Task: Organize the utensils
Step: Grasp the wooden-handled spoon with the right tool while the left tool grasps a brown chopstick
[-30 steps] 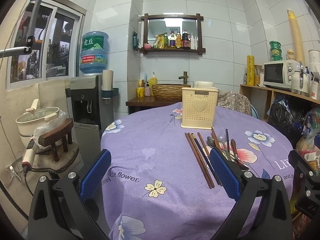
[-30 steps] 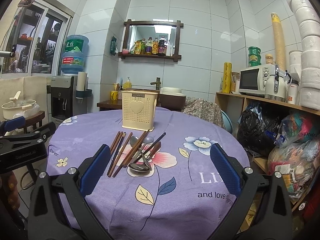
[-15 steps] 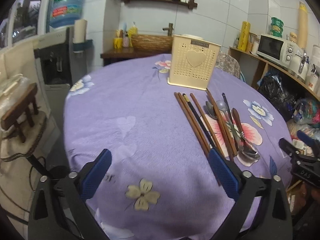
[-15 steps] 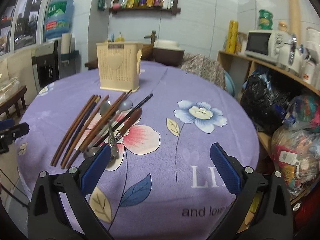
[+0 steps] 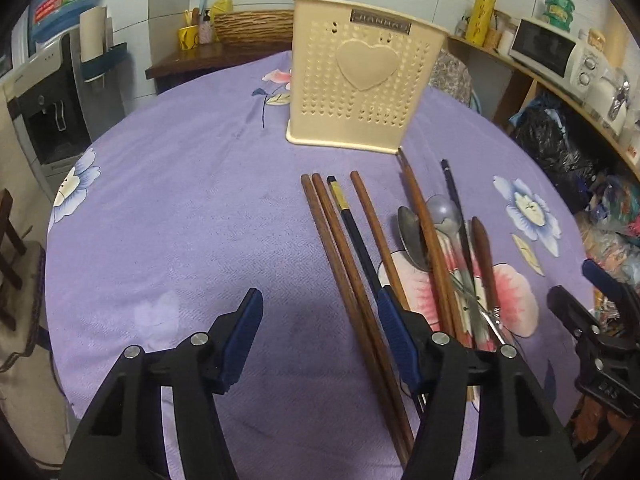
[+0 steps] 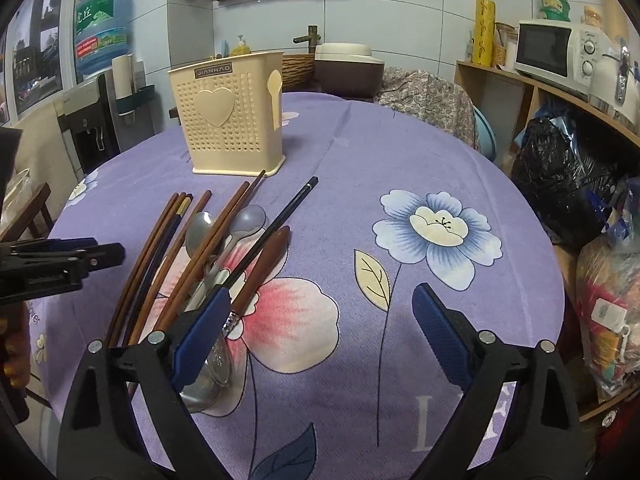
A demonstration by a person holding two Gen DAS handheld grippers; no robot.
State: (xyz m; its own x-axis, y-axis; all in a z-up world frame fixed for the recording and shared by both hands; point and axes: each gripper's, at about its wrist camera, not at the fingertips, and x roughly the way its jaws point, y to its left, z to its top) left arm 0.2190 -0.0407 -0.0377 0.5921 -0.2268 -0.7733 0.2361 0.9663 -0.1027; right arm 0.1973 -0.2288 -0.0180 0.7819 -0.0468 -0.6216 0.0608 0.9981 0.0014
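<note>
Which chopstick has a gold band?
The dark chopstick, third from the left among the brown chopsticks; it alone is dark navy with a gold band near its top.

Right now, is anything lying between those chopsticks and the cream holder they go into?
Nothing visible does. The chopsticks lie on bare purple cloth in front of the cream holder; only the spoons lie tangled beside them.

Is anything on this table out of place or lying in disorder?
Yes. The chopsticks and spoons lie loose on the purple tablecloth, some crossing each other, in front of the cream utensil holder, not inside it.
</note>
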